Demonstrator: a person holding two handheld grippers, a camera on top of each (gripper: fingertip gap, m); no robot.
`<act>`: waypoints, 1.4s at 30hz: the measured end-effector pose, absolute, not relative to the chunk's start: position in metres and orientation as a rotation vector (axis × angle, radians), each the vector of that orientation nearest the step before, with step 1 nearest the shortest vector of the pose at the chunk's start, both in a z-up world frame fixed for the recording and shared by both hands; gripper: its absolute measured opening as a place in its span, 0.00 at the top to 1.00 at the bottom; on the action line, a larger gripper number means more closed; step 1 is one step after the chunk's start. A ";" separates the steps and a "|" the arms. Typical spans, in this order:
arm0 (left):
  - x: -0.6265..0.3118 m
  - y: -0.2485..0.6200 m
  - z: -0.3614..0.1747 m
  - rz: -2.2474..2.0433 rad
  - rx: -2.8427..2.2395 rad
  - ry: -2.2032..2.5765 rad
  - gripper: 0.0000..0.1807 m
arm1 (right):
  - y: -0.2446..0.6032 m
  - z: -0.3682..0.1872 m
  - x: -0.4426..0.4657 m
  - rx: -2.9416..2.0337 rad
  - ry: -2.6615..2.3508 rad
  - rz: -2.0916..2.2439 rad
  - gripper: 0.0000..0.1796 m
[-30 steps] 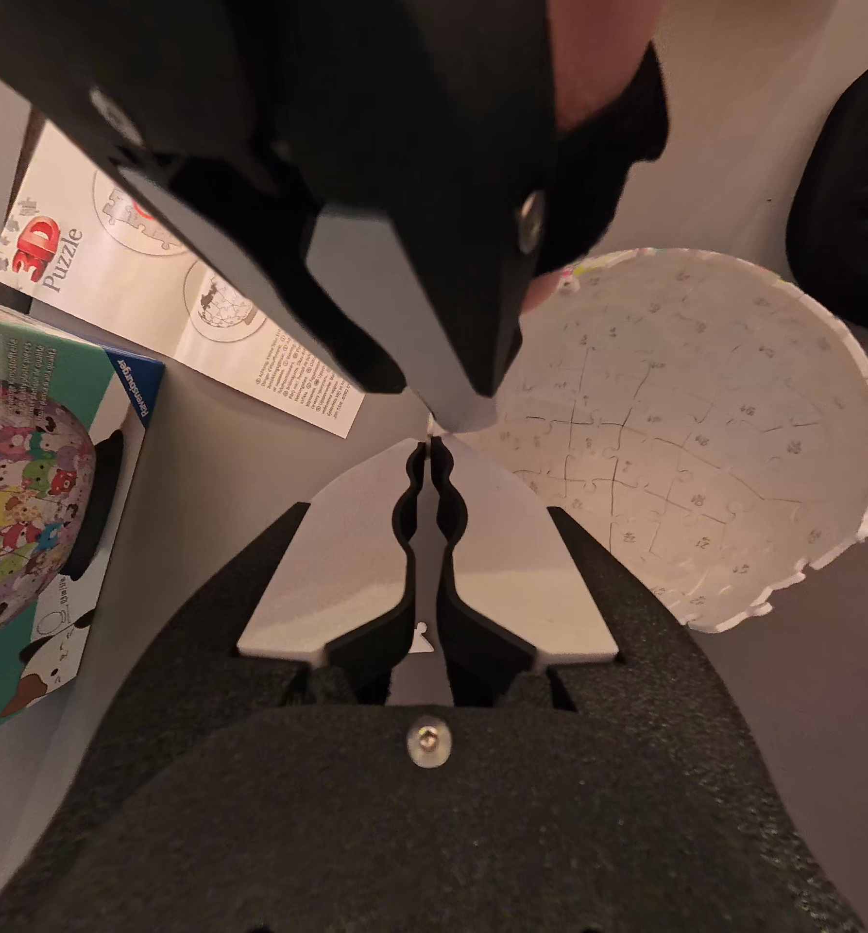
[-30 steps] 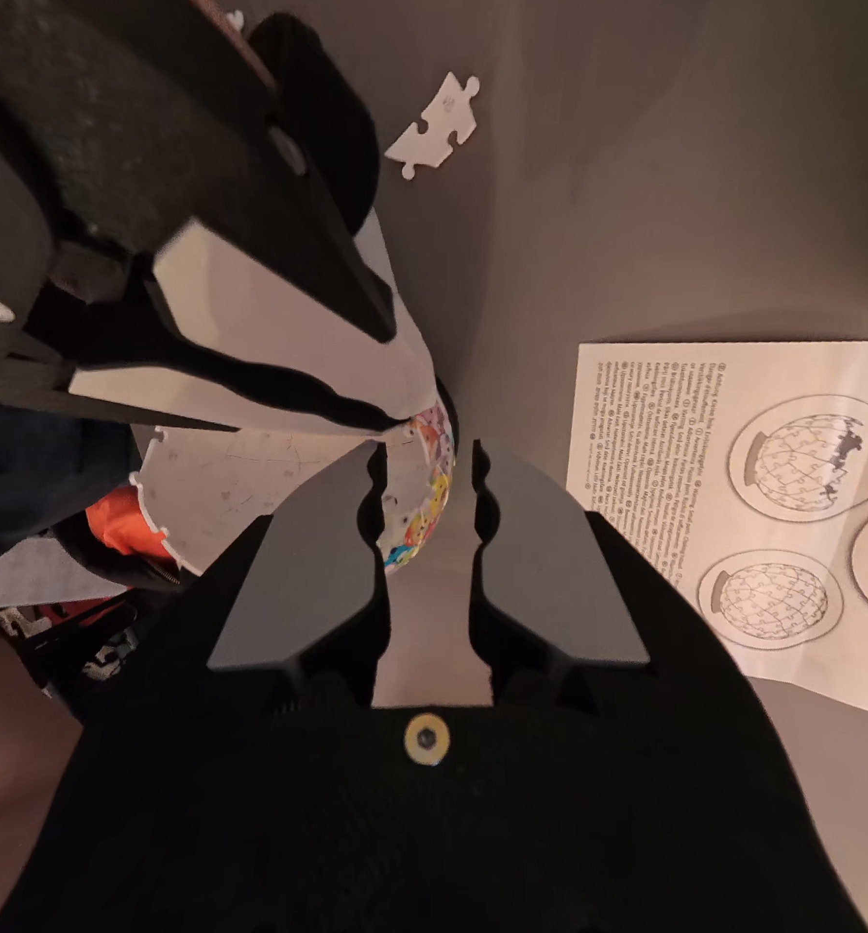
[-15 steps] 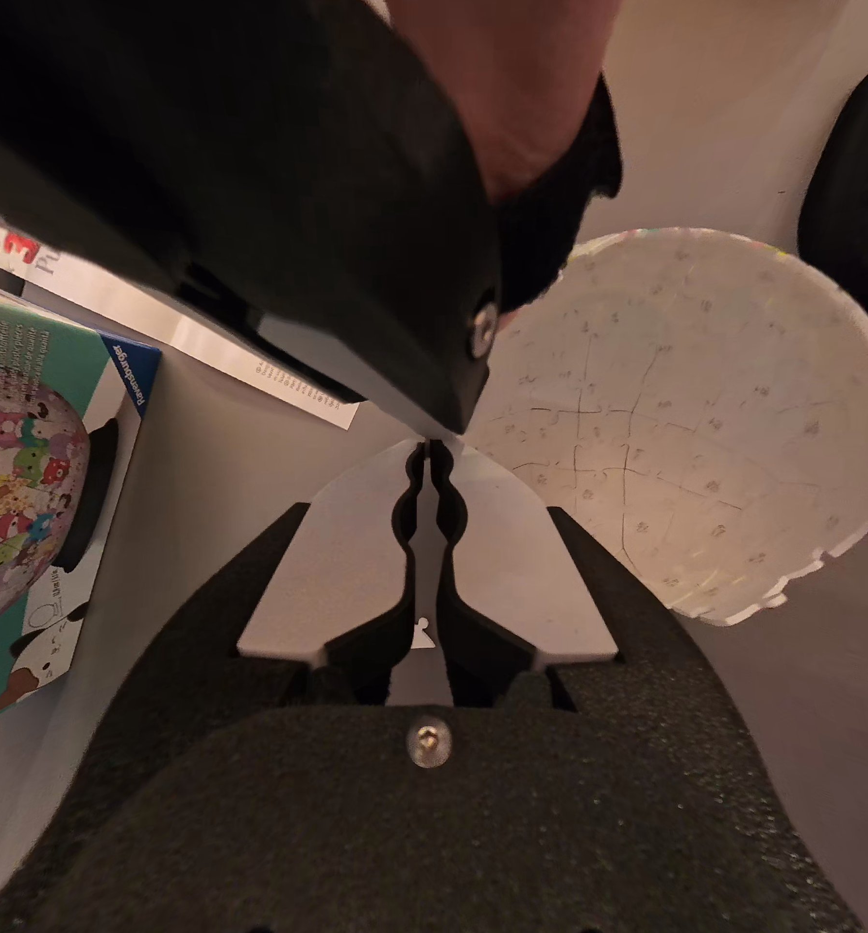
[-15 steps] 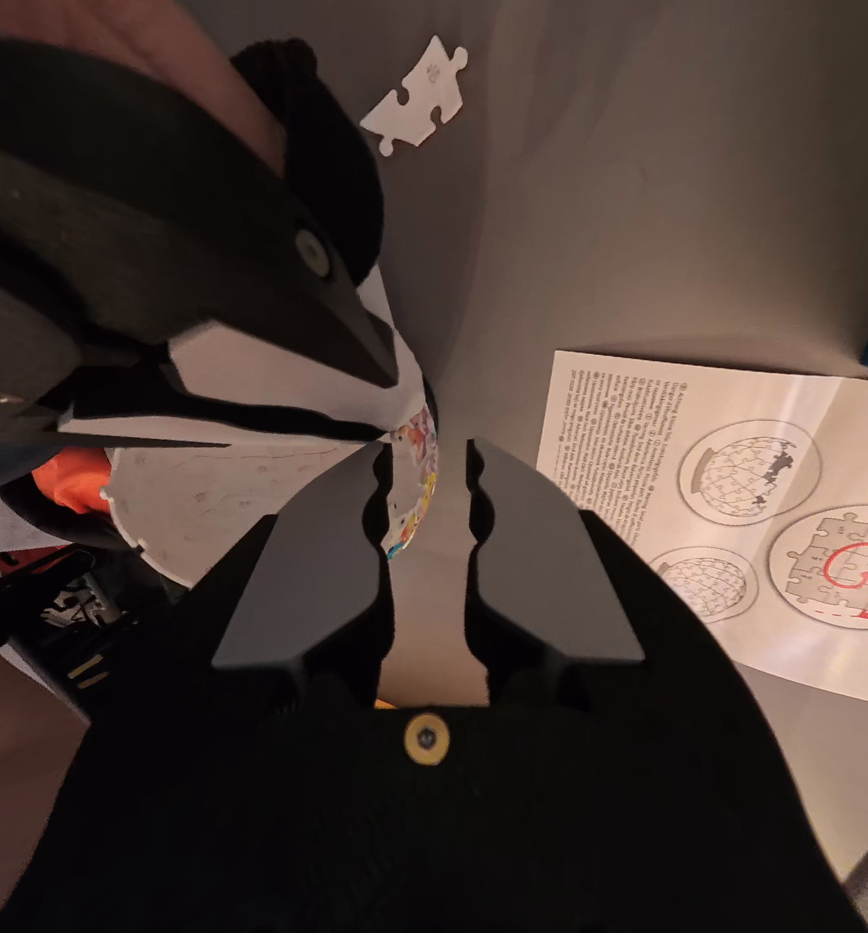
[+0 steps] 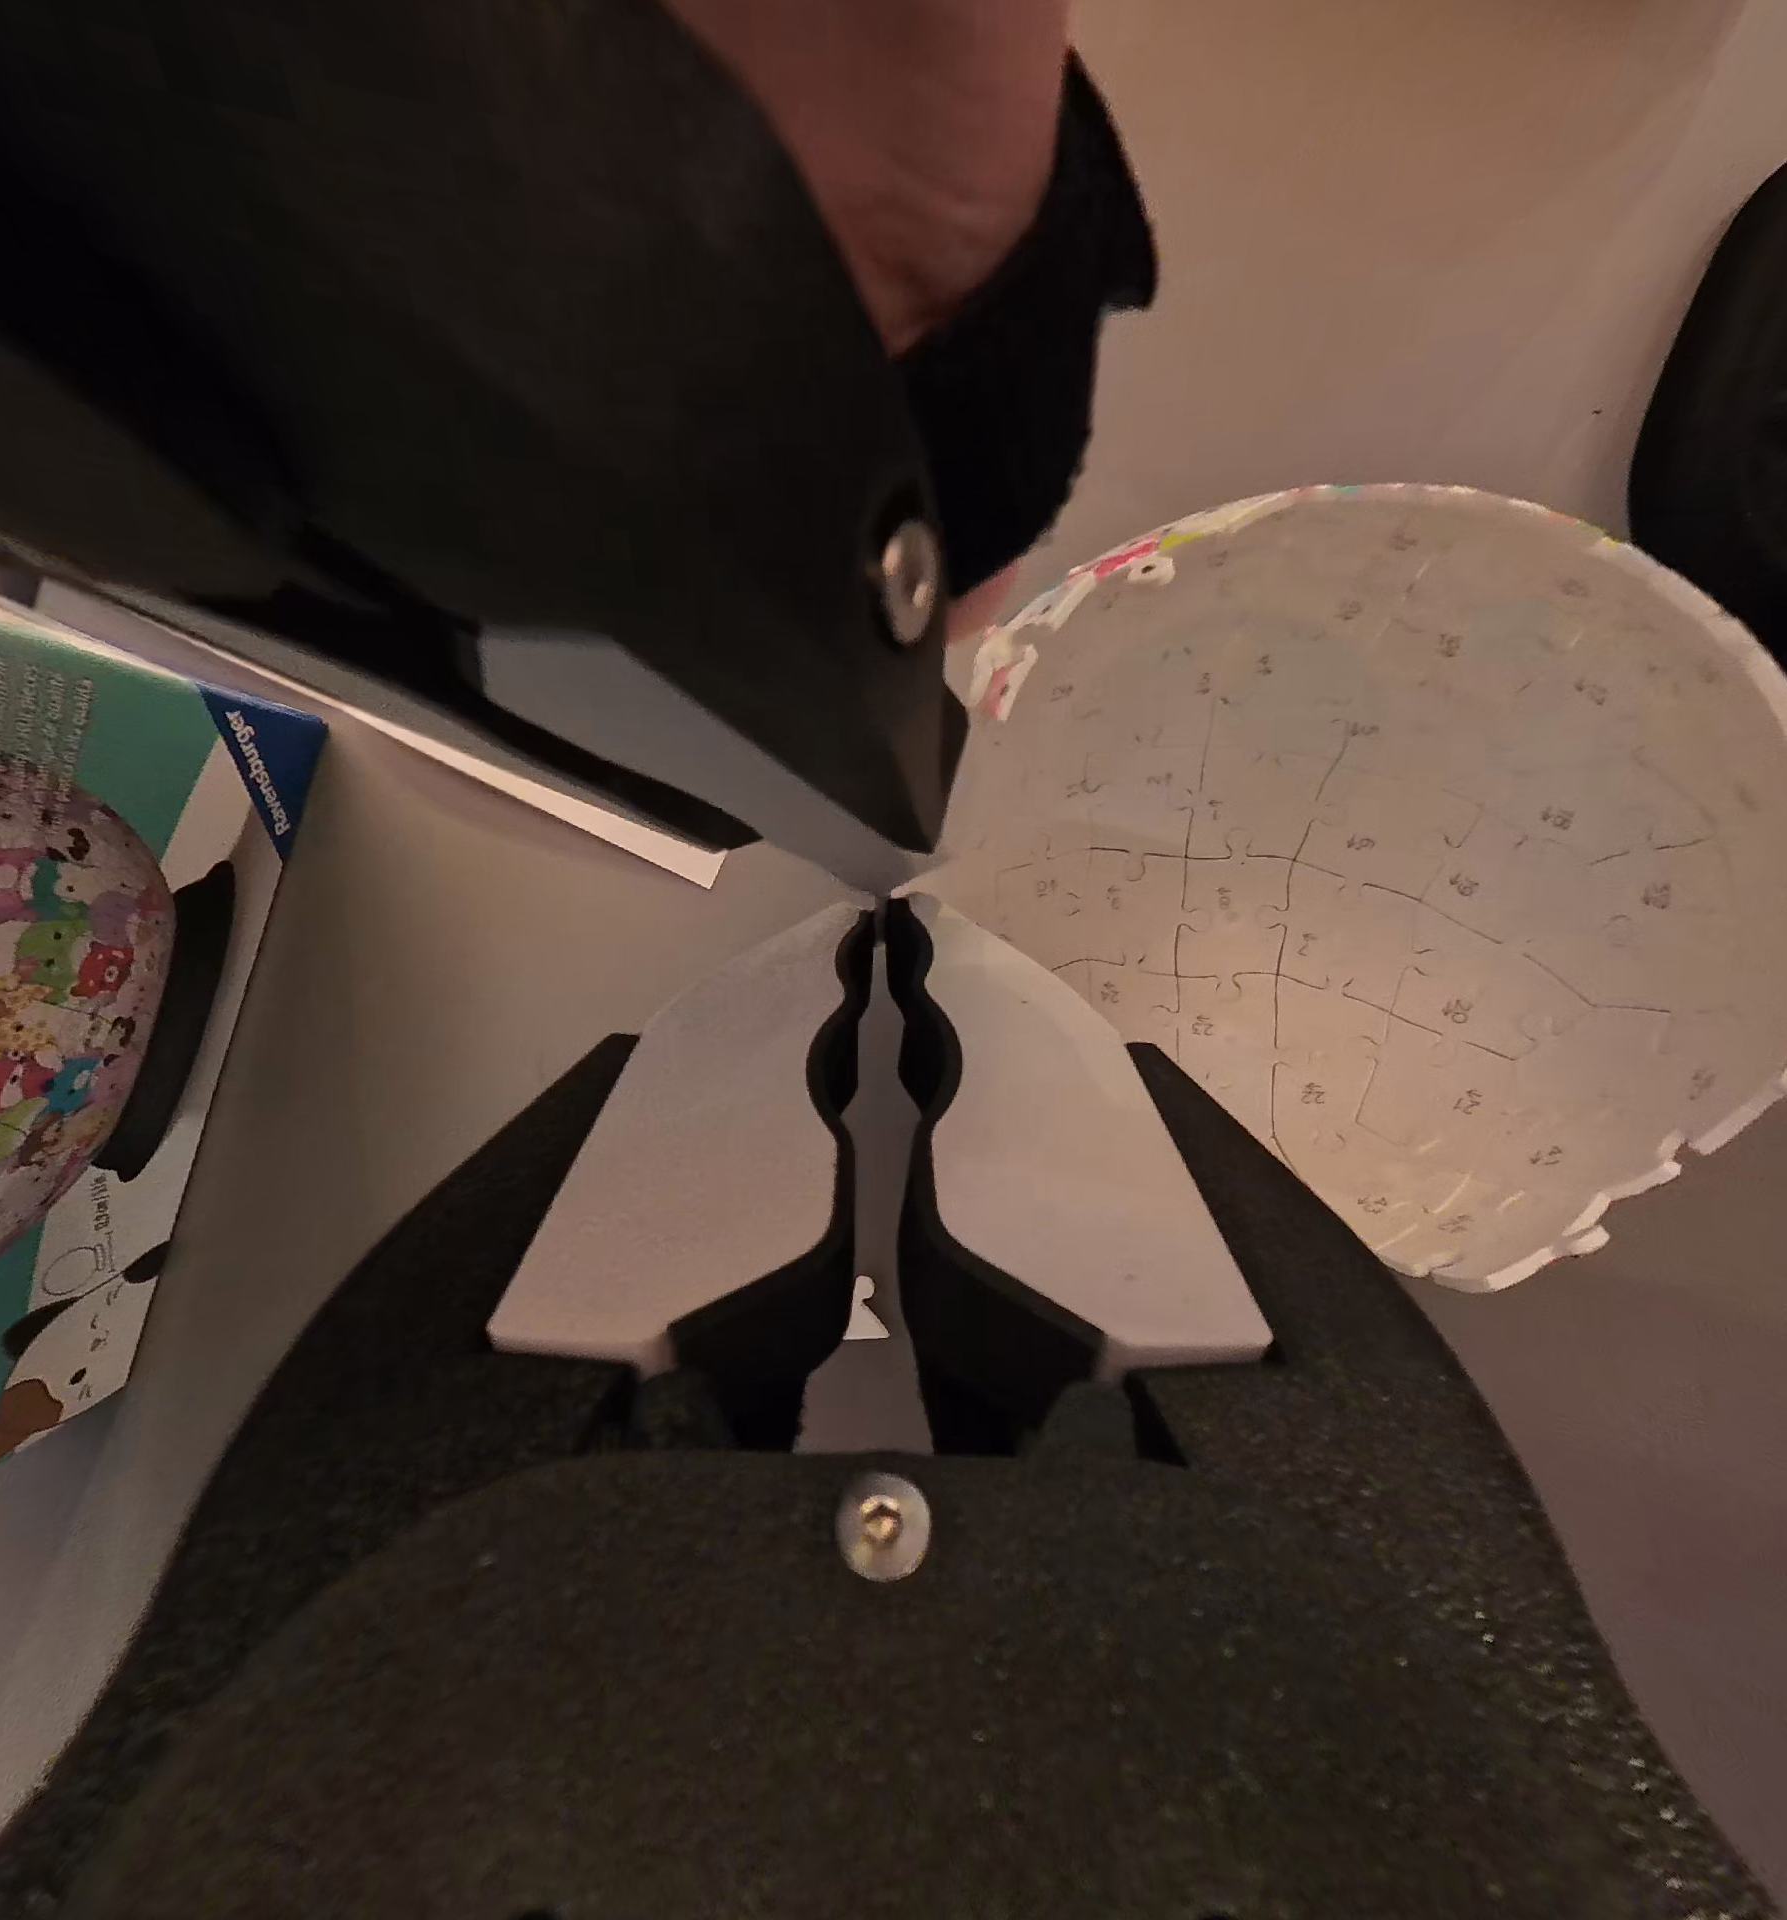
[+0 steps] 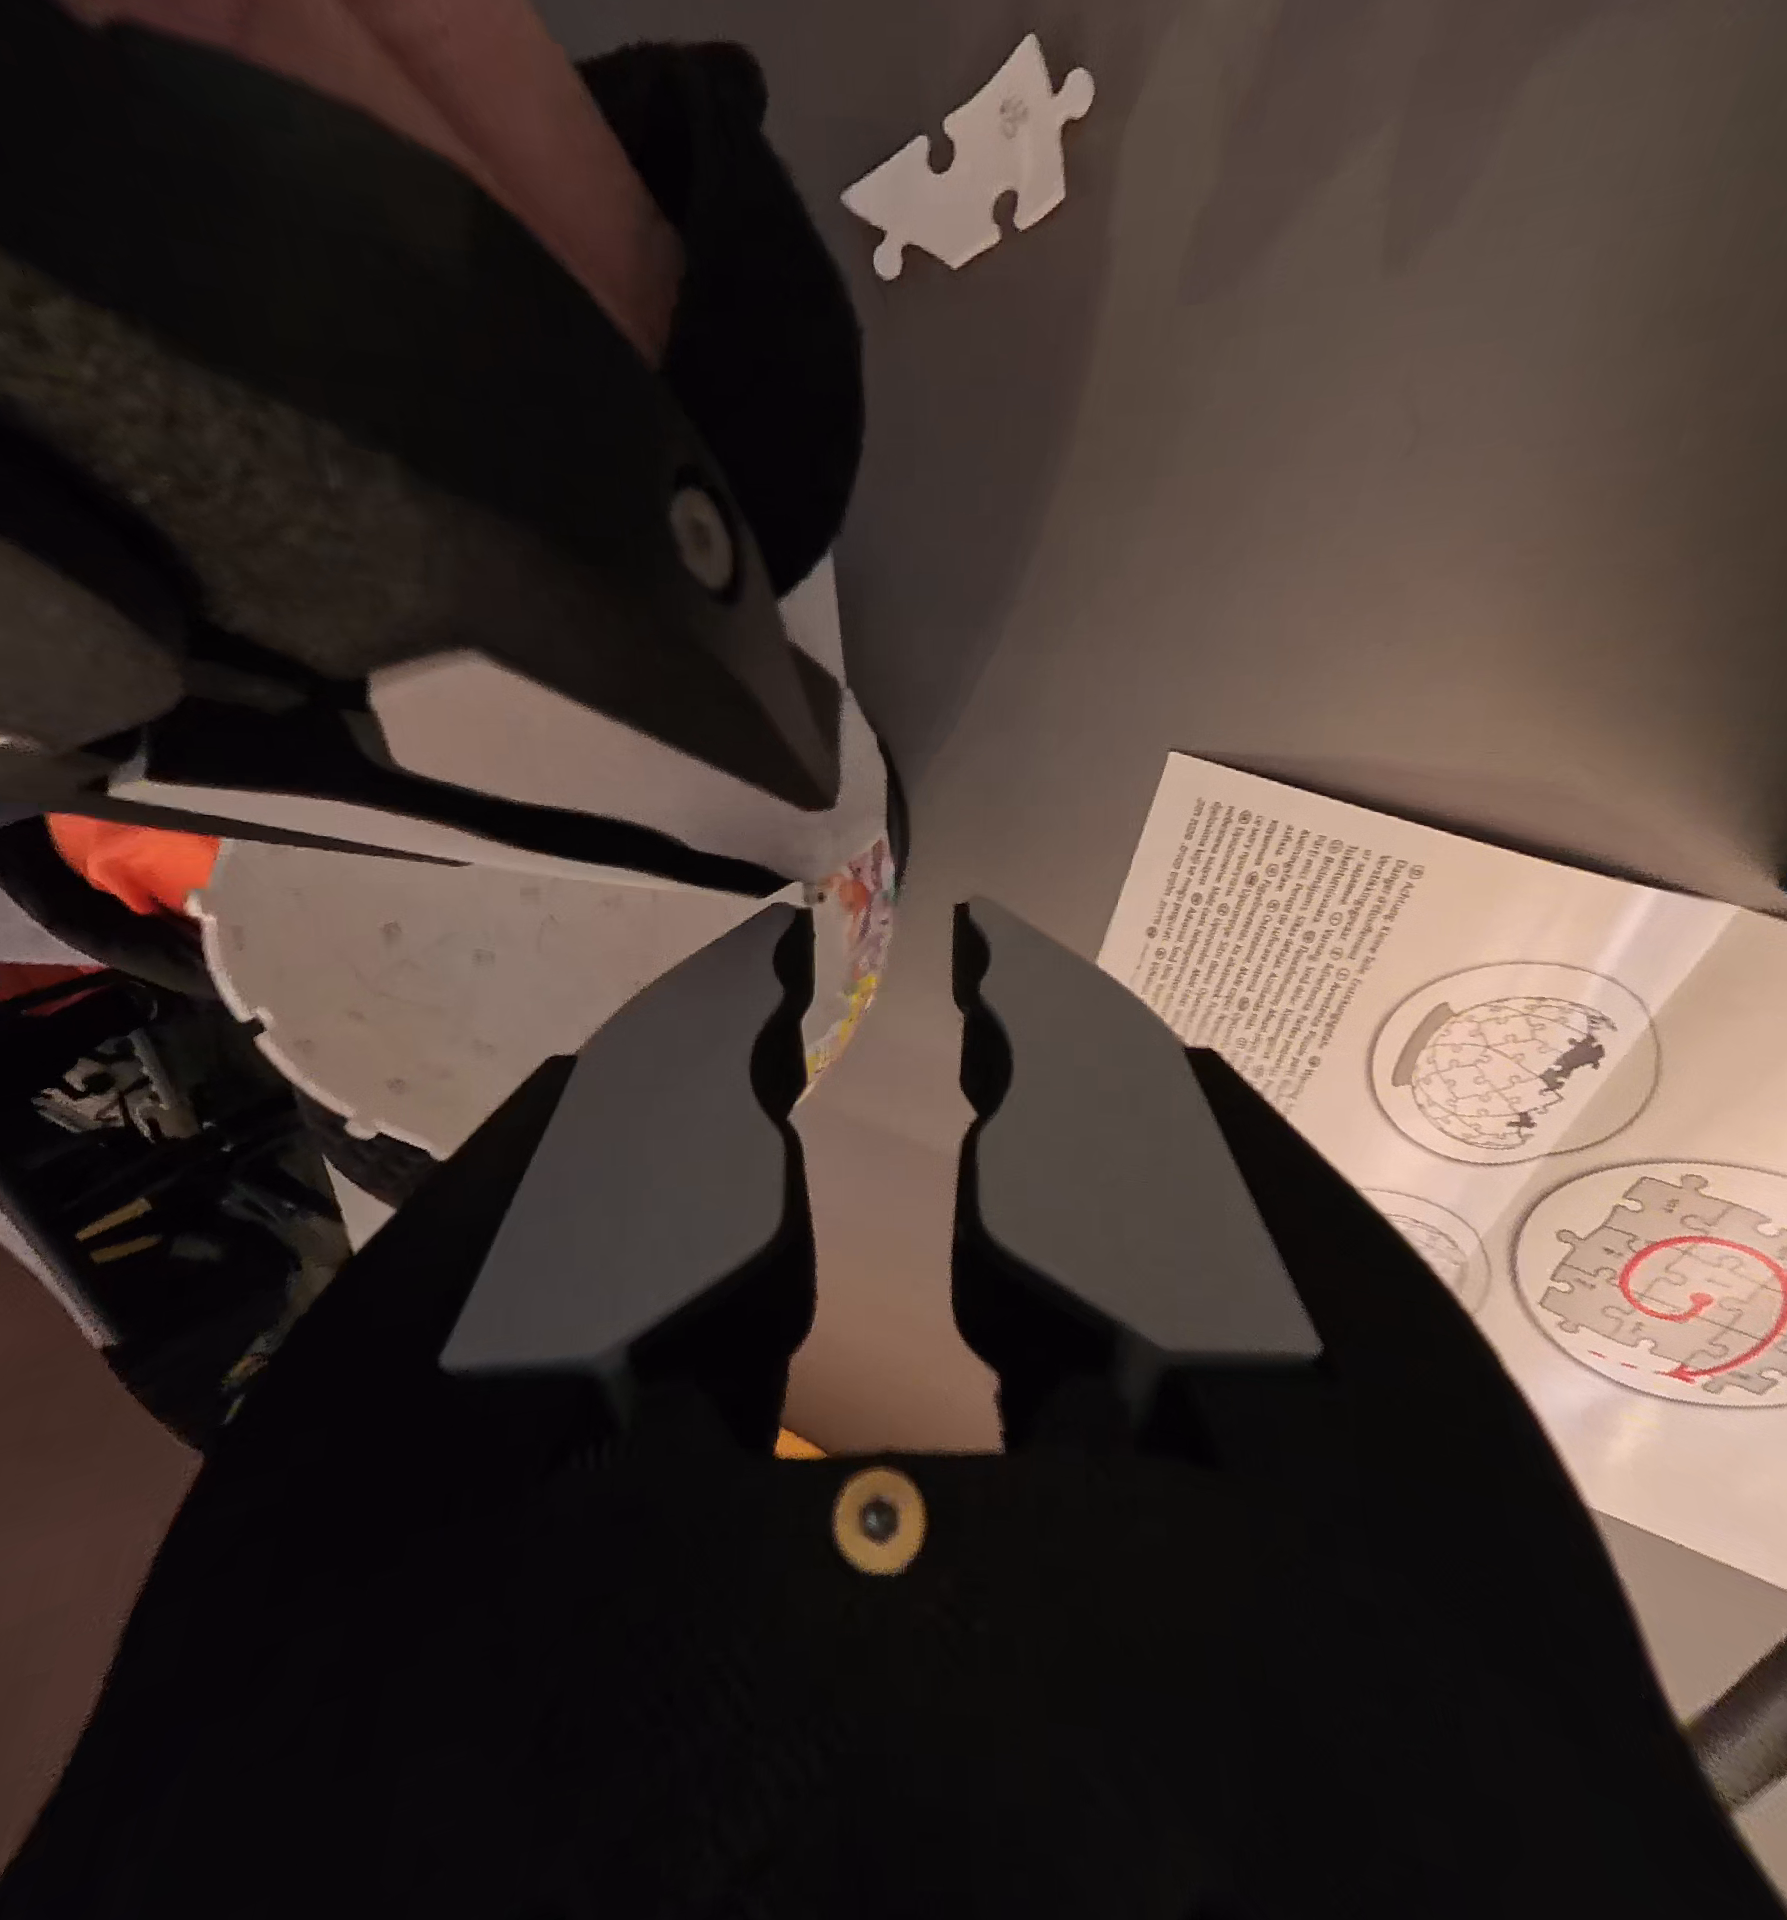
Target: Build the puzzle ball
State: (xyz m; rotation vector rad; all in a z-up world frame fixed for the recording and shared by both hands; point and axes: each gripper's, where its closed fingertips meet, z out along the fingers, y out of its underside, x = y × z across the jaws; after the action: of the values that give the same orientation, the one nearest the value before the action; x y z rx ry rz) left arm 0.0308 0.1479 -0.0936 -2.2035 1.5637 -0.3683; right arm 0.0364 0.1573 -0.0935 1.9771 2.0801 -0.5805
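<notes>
The half-built puzzle ball (image 5: 1388, 883) is a white shell with numbered pieces inside and colourful print outside. My left gripper (image 5: 881, 914) is shut on the shell's rim and holds it up, with the shell spreading to the right. In the right wrist view the left gripper (image 6: 801, 883) comes in from the upper left, pinching the rim of the ball (image 6: 432, 966). My right gripper (image 6: 878, 920) is open. Its left fingertip (image 6: 780, 945) lies against the shell's colourful outside, right beside the left gripper's tips. In the left wrist view the right gripper (image 5: 910, 831) comes down from the upper left.
A loose white puzzle piece (image 6: 972, 177) lies on the grey table at the far side. The instruction sheet (image 6: 1491, 1091) lies to the right. The puzzle box (image 5: 68, 987) stands at the left. A black padded object (image 5: 1762, 468) sits at the upper right. Left and right tips are no more than a few centimetres apart.
The two grippers and the shell have turned slightly together. The right gripper now hides more of the instruction sheet in the left view. The left stays shut on the rim and the right stays open.
</notes>
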 end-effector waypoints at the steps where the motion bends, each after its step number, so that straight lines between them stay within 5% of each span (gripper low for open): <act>1: 0.031 0.148 -0.094 -0.370 -2.205 1.562 0.99 | 0.158 -0.095 0.036 1.963 2.095 -0.562 0.85; 42: 0.026 0.148 -0.099 -0.441 -2.290 1.492 0.99 | 0.149 -0.103 0.036 1.771 2.065 -0.517 0.92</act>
State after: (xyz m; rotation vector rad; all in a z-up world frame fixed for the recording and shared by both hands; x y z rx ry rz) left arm 0.0258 0.1476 -0.0988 -2.2905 1.4916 -0.4413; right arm 0.0364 0.1492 -0.1030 1.7715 2.0649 -0.5166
